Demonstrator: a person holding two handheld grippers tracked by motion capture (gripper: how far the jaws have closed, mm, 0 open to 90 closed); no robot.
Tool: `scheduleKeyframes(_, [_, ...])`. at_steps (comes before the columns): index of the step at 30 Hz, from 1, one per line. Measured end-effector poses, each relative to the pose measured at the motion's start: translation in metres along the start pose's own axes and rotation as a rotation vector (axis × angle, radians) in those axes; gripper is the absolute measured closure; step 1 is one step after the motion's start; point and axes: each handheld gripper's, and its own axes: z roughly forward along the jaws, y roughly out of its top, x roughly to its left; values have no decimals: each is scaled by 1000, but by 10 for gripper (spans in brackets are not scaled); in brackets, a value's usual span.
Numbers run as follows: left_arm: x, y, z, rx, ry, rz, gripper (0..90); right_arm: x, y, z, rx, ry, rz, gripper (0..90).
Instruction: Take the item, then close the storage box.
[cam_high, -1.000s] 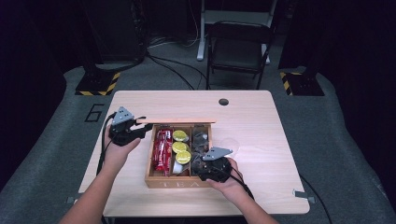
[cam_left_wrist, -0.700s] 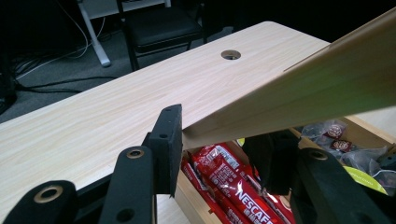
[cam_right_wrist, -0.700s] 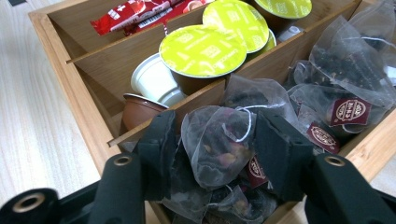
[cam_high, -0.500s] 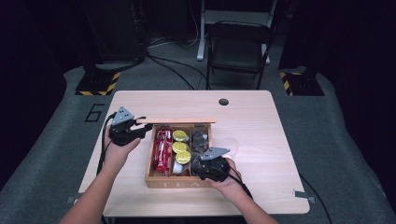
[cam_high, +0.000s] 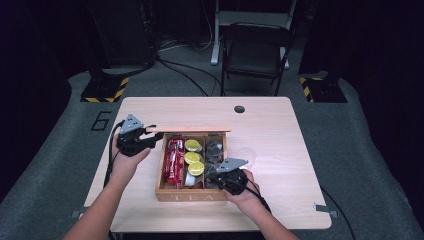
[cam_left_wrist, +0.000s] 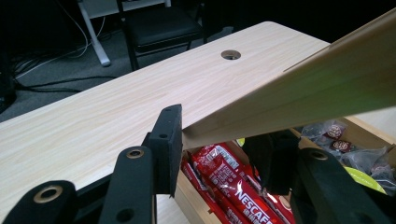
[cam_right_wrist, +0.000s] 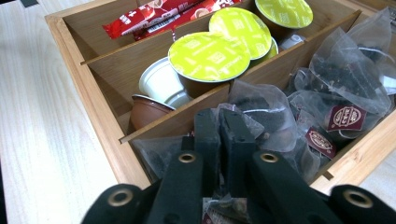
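High view, tea box: a wooden box (cam_high: 172, 196) marked TEA is set on the tabletop (cam_high: 280, 130), with three compartments running front to back.
High view, lid: the lid (cam_high: 190, 129) is raised along the far edge of the box.
High view, left claw (cam_high: 150, 136): it is held at the left end of the lid, by the far left corner of the box.
High view, right claw (cam_high: 216, 176): it is lowered into the right compartment, near the front wall.
High view, contents: red sachets (cam_high: 174, 160) are seen in the left compartment, green-topped capsules (cam_high: 192, 157) in the middle one, and tea bags (cam_high: 215, 150) in the right one.

Left claw view, left claw (cam_left_wrist: 219, 140): it is clamped on the corner of the wooden lid (cam_left_wrist: 299, 93), one jaw on each face of the board.
Left claw view, below the lid: red Nescafe sachets (cam_left_wrist: 233, 186) are visible in the box, with tea bags (cam_left_wrist: 341, 144) farther right.

Right claw view, right claw (cam_right_wrist: 219, 126): the jaws have just been closing and are now pressed together, with the mesh of a tea bag (cam_right_wrist: 254, 105) pinched between them.
Right claw view, location of the tea bag: it lies in the near compartment, against the divider, among other mesh bags with dark red tags (cam_right_wrist: 345, 116).
Right claw view, middle compartment: green-lidded capsules (cam_right_wrist: 208, 58) are stacked over a white capsule (cam_right_wrist: 161, 84) and a brown capsule (cam_right_wrist: 147, 109).
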Motion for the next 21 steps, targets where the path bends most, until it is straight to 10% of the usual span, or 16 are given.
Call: scheduleKeyframes(21, [-1,0,0,1,2,-1,567,-4,17,-25,-84,21,10,900])
